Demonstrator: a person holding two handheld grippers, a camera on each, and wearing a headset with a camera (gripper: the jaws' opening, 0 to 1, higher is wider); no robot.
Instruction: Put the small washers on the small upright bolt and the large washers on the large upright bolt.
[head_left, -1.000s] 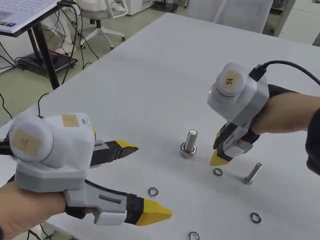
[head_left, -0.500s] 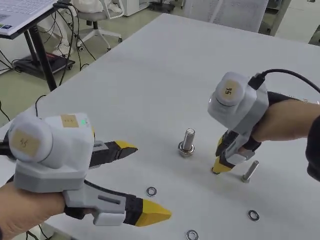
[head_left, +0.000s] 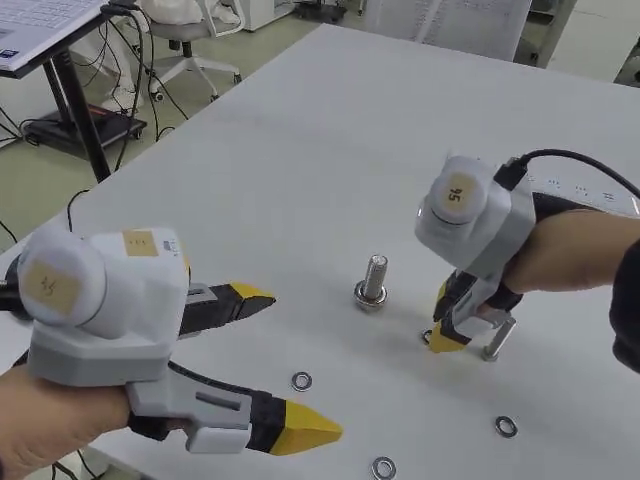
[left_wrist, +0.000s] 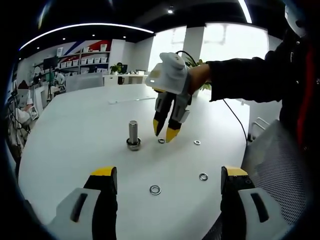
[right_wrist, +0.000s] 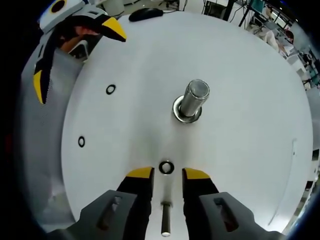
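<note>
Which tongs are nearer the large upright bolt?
Right. The right tongs point tip-down just beside the large upright bolt; the left tongs are open and farther off, back toward the person.

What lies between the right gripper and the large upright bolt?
One washer, just ahead of the right gripper; bare table beyond to the large bolt. Right gripper view.

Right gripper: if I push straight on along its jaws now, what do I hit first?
Most likely the washer, lying on the table just ahead of the right gripper and its open jaw tips. The large bolt stands farther along. Depth is hard to judge.
</note>
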